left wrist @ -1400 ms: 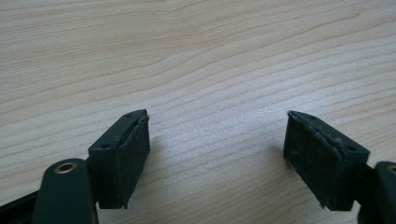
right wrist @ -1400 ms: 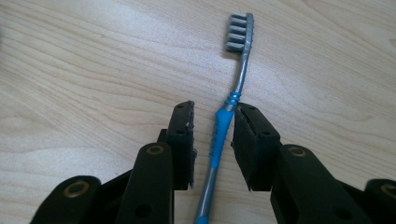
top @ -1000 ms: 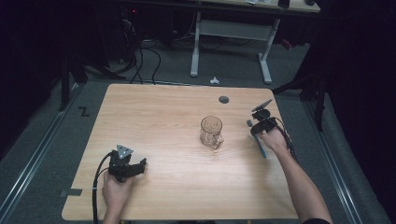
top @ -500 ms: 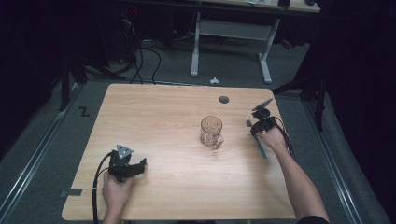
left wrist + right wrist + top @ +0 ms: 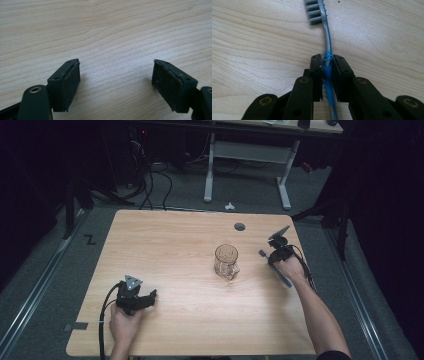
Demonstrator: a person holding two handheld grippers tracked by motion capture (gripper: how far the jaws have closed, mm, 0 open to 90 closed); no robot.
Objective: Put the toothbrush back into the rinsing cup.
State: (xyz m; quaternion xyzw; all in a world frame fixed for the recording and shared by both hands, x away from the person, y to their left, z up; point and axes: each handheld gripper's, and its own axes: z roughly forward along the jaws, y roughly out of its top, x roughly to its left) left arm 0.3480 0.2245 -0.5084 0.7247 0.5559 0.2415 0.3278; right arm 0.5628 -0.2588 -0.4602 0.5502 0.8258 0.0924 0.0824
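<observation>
Nothing shifts since a second ago: my right gripper (image 5: pixel 327 65) stays clamped on the toothbrush (image 5: pixel 325 37), low over the table (image 5: pixel 175 250) right of the glass mug (image 5: pixel 226 261). Left gripper (image 5: pixel 116 82) rests open, empty, near the front edge. Next, I judge, comes lifting and tipping the brush into the mug.

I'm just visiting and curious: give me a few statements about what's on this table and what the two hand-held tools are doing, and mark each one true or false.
1. The right gripper has its jaws shut on a toothbrush. True.
2. The toothbrush stands inside the glass mug. False: it is outside the mug, to its right in the high view, low over the table.
3. The left gripper has its jaws open, with bare wood between them. True.
4. The left gripper holds the glass mug. False: it sits near the table's front left, well apart from the mug.
5. The mug stands upright. True.
</observation>
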